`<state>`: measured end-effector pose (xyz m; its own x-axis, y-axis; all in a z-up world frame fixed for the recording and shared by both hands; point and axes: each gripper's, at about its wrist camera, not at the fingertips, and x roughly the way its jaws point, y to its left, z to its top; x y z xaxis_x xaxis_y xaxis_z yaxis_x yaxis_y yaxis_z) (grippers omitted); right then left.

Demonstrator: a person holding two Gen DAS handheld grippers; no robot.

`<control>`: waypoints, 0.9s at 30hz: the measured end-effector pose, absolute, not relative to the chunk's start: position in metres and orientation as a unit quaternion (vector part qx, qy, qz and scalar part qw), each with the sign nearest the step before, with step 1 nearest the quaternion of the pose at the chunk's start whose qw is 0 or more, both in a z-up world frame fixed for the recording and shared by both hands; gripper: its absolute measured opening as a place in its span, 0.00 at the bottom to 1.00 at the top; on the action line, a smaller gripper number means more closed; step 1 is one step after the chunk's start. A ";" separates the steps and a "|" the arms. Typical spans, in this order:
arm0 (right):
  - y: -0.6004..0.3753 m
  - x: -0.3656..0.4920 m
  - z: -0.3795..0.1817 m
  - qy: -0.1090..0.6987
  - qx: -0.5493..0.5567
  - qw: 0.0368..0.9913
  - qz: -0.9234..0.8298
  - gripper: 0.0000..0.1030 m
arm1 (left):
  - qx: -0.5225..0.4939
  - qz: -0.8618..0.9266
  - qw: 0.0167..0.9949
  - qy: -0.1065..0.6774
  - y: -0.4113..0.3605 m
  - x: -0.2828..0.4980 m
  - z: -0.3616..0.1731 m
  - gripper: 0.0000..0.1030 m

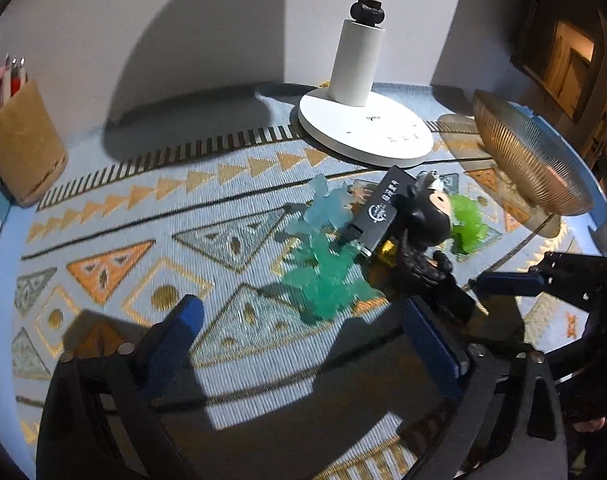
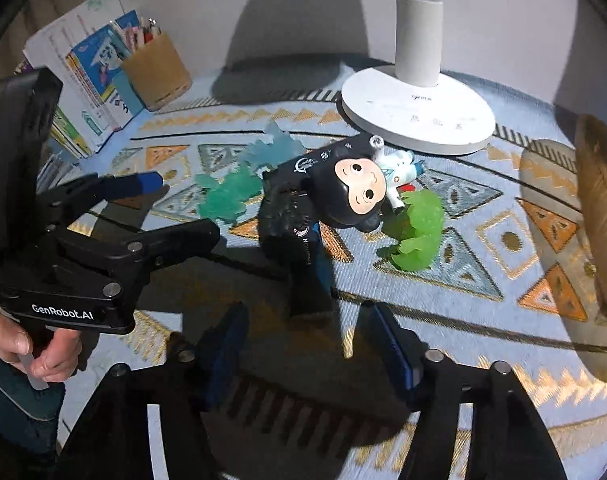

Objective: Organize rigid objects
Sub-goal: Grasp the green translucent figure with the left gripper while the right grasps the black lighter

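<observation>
Toys piled mid-mat near lamp base [image 2: 417, 120]: black-hooded figurine [image 2: 353, 194] atop black box [image 1: 383, 210], green toy [image 2: 417, 232] right, teal toy [image 1: 327, 276] left; my left gripper [image 1: 299, 328] and right gripper [image 2: 303, 344] both wide open, empty.

lamp base [image 2: 417, 120] behind — toy pile [image 2: 323, 200] crowded

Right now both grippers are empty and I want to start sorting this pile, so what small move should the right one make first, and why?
Probably ease the right gripper forward onto the black figurine. Its jaws stand open and empty, aimed at the pile, and the figurine lies topmost, over the black box and against the green toy. The left gripper is open too, nearer the teal pieces.
</observation>
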<state>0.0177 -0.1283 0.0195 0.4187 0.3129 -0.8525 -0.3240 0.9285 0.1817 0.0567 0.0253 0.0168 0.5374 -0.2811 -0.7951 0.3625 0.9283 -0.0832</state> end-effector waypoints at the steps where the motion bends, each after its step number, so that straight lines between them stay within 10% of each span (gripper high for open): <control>1: -0.127 0.018 0.020 0.500 -0.009 0.846 0.188 0.57 | 0.043 -0.185 0.874 0.447 0.025 0.059 0.016 0.86; 9: -0.112 0.023 0.020 0.472 -0.068 0.865 0.158 0.42 | 0.057 -0.193 0.866 0.458 0.009 0.072 0.008 0.73; 12: -0.109 0.024 0.020 0.463 -0.071 0.868 0.164 0.33 | 0.060 -0.195 0.869 0.451 0.007 0.071 0.010 0.50; 27: -0.165 -0.050 0.029 0.452 -0.035 0.879 0.149 0.22 | 0.037 -0.216 0.879 0.424 0.003 -0.009 0.030 0.47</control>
